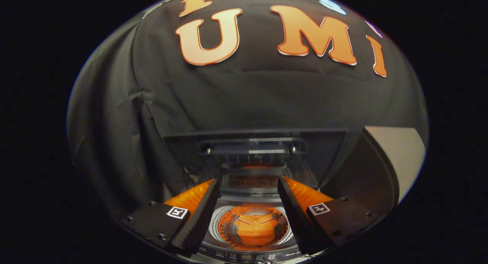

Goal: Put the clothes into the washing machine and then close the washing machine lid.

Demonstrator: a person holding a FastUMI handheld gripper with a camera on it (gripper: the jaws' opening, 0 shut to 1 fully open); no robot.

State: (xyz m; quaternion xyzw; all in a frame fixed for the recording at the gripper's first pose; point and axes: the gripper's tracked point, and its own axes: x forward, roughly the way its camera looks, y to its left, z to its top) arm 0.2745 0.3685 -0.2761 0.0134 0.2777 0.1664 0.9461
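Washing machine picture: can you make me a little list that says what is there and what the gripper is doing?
machine: small grey top-loading washing machine, just ahead of and below the fingers
lid: dark see-through lid, raised upright behind the opening
drum: round drum with an orange centre piece, seen between the fingers
clothes: none to be seen in the drum
hand-held gripper: open, fingers apart, holding nothing
fingers: black ribbed pads with orange backs

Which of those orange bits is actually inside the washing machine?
The rounded orange piece low in the drum, seen between the open gripper's fingers. The other two orange parts are ribbed wedges on the fingers themselves, outside it.
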